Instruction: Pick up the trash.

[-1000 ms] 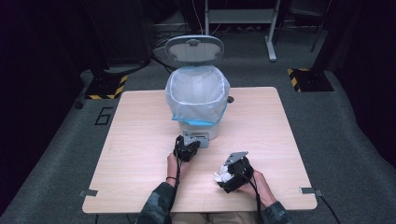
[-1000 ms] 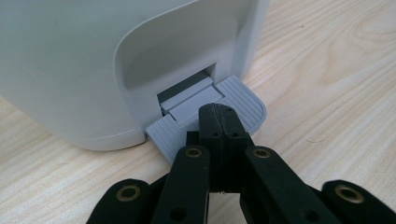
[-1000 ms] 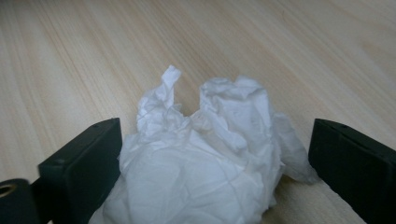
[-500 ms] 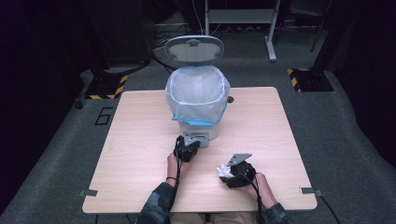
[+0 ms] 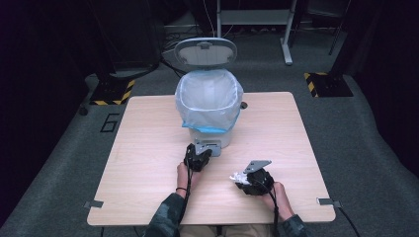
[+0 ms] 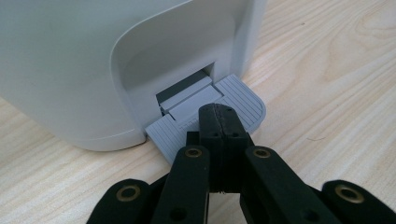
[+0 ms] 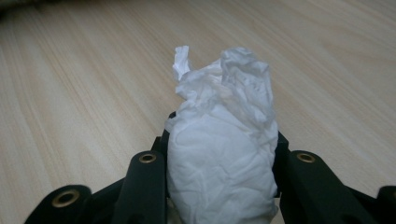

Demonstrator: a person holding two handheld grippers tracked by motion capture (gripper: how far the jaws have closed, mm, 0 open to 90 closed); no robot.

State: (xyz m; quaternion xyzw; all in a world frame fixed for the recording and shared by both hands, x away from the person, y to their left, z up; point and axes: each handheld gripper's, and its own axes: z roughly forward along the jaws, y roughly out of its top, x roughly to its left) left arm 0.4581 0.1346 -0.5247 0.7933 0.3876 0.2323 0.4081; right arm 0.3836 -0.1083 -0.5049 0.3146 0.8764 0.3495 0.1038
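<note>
- Right gripper [image 7: 219, 154], black two-jaw: jaws have just been closing, now pinching a crumpled white tissue wad [image 7: 224, 158] from both sides.
- Wad looks soft and creased, rounded bulk between the jaws, a ragged wrinkled peak and one thin twisted corner sticking out past the tips.
- In the high view the wad [image 5: 238, 177] sits at the front of the right gripper [image 5: 243, 178], low over the light wood-grain table [image 5: 148, 148], near the person's edge, right of centre. Can't tell if it touches the tabletop.
- Left gripper [image 6: 218, 122]: jaws pressed together, nothing between them, tips resting on the ribbed grey foot pedal [image 6: 243, 95] of the pale grey pedal bin [image 6: 93, 60].
- High view: left gripper [image 5: 197, 157] just in front of the bin [image 5: 217, 137], lid [image 5: 205, 52] standing up open, translucent bluish-white liner bag [image 5: 210, 101] folded over the rim.
- Wad is well apart from the bin, off to its front right.
</note>
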